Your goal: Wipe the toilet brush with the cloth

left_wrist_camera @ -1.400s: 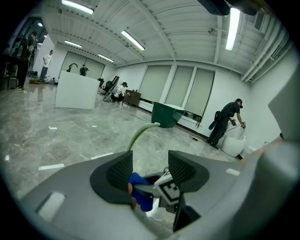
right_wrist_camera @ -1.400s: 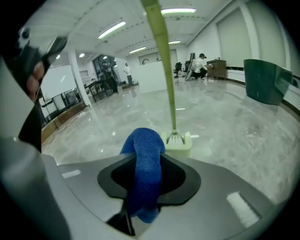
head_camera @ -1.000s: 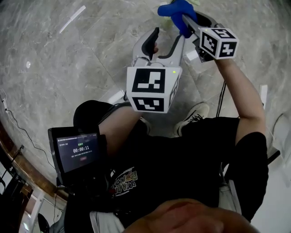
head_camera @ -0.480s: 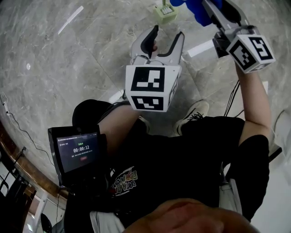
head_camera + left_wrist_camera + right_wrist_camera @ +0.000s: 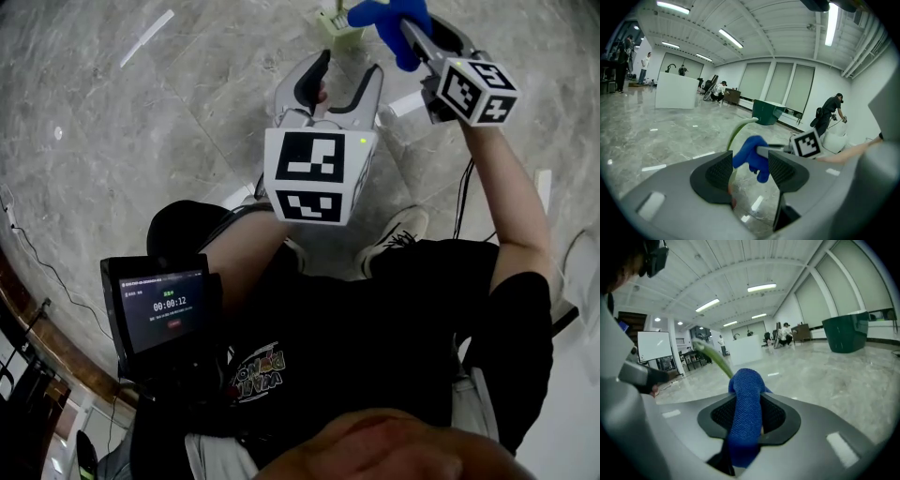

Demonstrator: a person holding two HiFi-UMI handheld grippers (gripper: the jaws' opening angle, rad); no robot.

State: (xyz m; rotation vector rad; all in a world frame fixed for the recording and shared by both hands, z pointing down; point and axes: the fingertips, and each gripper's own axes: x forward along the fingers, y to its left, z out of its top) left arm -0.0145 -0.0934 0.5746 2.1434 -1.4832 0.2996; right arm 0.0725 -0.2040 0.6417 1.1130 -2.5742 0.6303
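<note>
Rising pale green between the jaws of the left gripper (image 5: 750,160), the toilet brush (image 5: 733,136) is showing only its thin curved handle. The handle is lying along the inner face of one pad while the other pad is standing clear of it, so the left jaws are parted around it rather than pinching it. What looks like the brush's pale green base (image 5: 337,23) is sitting on the marble floor (image 5: 141,141), beyond the jaw tips in the head view. The blue cloth (image 5: 745,418) is hanging folded and clamped tight between the pads of the right gripper (image 5: 747,397), which is hovering just beside the upper part of the handle; no view is settling whether fabric is touching plastic. The wiping appears to be at its start or between strokes. Doing it well is likely calling for bringing the loose fold of cloth, not the hard jaw tips, against the handle. From there the cloth should be wrapping partway round and drawing along the length in one direction while the left gripper is bracing the slender stem, since an unsupported handle is liable to swing or tip away under sideways pressure.
</note>
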